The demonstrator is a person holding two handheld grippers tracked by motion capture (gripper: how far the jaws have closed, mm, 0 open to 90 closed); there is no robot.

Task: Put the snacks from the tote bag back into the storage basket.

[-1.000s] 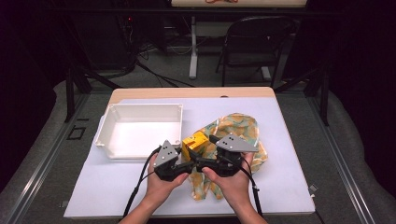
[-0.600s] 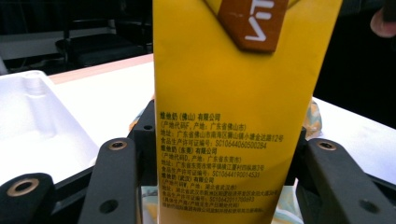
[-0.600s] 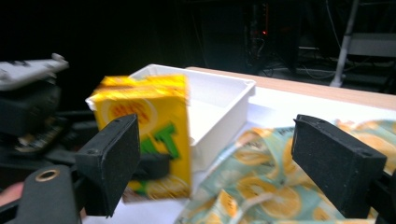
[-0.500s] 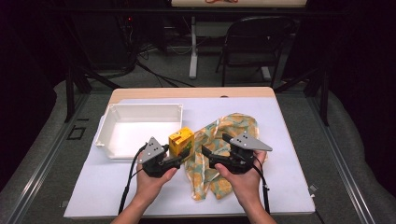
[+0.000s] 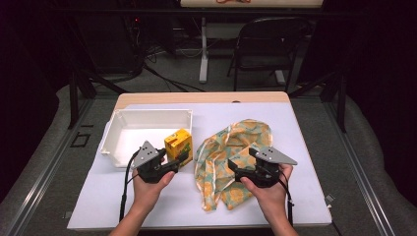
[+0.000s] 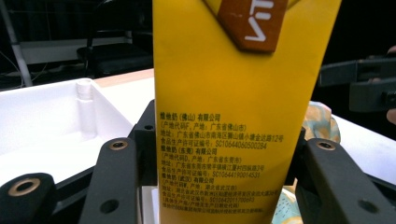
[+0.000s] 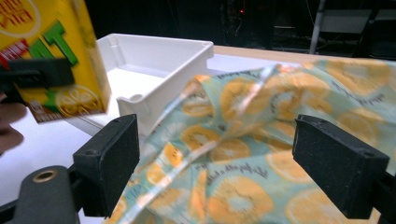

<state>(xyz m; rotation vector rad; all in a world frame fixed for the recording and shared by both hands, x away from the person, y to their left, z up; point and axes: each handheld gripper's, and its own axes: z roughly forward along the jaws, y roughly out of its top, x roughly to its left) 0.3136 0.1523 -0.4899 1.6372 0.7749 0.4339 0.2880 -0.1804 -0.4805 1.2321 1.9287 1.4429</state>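
Left gripper [image 5: 183,156]: jaws closed on the two opposite side faces of the yellow drink carton [image 5: 178,144], low on its body, as the left gripper view shows [image 6: 219,186]; carton [image 6: 233,107] is held upright, long axis vertical, top uppermost, printed panel of small text facing that gripper's camera; in the high view it stands just beside the near right corner of the white bin [image 5: 112,132], towards the left half of the table [image 5: 305,147]; whether its base touches the table surface cannot be told

Handling, judged: a small paperboard carton, light if empty and moderately weighted if full; walls are semi-stiff and will dent under excess squeeze; the printed coating is smooth, so a shallow grip may slip; best hold is across the narrow side faces at mid to lower body, pads flat on the panels, clear of the folded top; keep it vertical during transfer

Right gripper [image 5: 233,173]: jaws wide, nothing clamped; in the right gripper view [image 7: 215,172] the pads stand either side of the patterned cloth bag [image 7: 261,154] without pressing it; the bag [image 5: 231,157] lies crumpled near the table's middle, long axis running from the far edge towards the near edge; it is soft, limp and light, and will drape when lifted; take it by a gathered fold or its rim

The bin sits at the far left of the table
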